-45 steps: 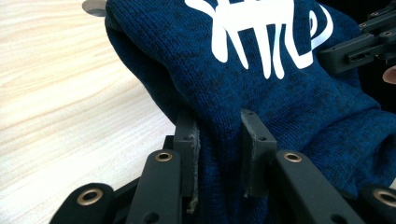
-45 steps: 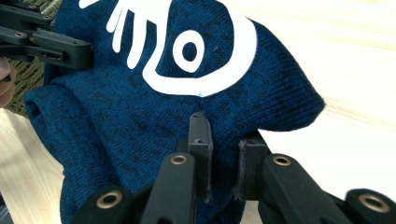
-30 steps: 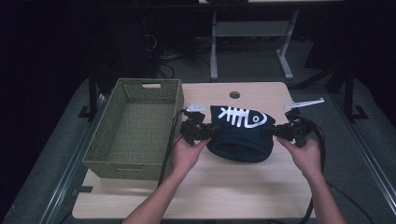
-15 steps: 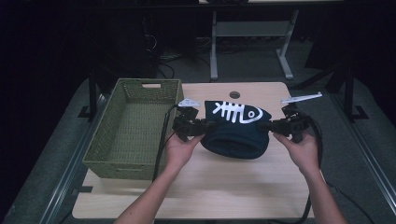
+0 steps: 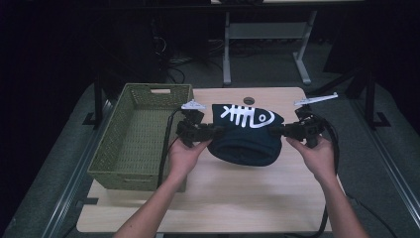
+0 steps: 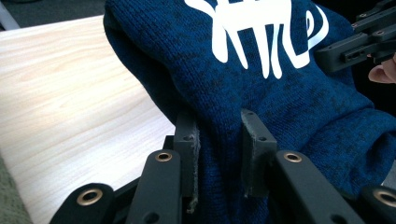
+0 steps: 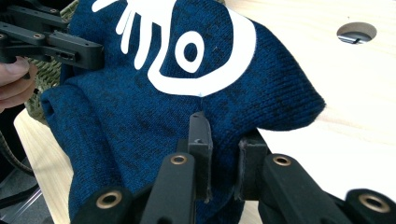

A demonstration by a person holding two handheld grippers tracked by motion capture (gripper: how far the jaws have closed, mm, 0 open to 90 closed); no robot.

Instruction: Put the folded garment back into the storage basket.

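A folded dark blue knit sweater [image 5: 243, 138] with a white fish-skeleton print hangs lifted above the wooden table [image 5: 237, 198], sagging in the middle. My left gripper [image 5: 212, 131] is shut on its left edge, and my right gripper [image 5: 277, 131] is shut on its right edge. In the left gripper view the two black jaws pinch a fold of the sweater [image 6: 261, 79] with my left gripper [image 6: 219, 154] closed around it. The right gripper view has my right gripper [image 7: 223, 156] clamped on the sweater [image 7: 140, 107], with the other gripper's jaws at top left.
An empty green woven basket [image 5: 114, 153] stands on the left part of the table, just left of the left hand. A round cable hole [image 5: 248, 100] is near the table's far edge. Beyond the table are dark floor and metal desk legs [image 5: 227, 44].
Both grippers have carried the sweater leftward and slightly higher, closer to the basket. Their hold on it is unchanged.
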